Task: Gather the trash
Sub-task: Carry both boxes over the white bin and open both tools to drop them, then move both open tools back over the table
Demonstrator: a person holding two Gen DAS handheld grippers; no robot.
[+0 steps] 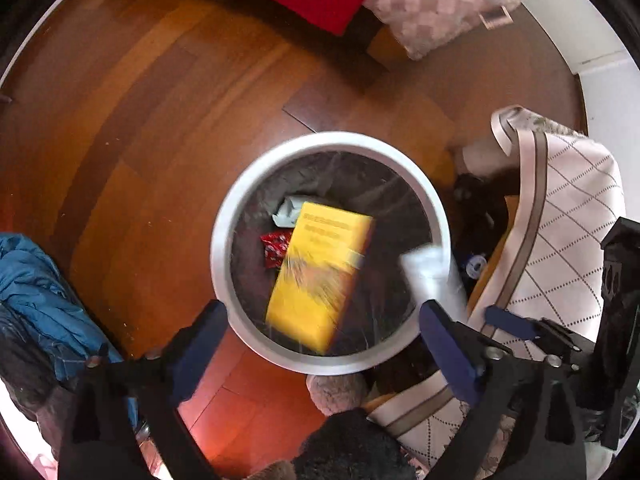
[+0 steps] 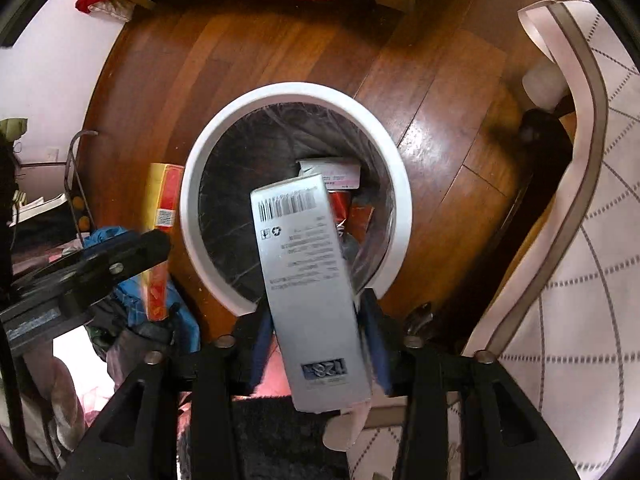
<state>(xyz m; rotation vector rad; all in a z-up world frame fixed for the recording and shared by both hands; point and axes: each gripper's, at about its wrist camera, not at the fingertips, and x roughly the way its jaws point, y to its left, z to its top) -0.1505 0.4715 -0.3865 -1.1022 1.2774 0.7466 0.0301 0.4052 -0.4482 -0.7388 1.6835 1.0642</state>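
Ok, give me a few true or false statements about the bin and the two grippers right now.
The right gripper clamps a grey box with a barcode. True.
The bin has a black rim. False: the rim is white.
The left gripper stands wide open. True.
The bin is empty. False: a red wrapper lies inside, among other things.

My left gripper [image 1: 320,332] points down with its fingers wide apart. My right gripper [image 2: 316,344] points down too, squeezing something.
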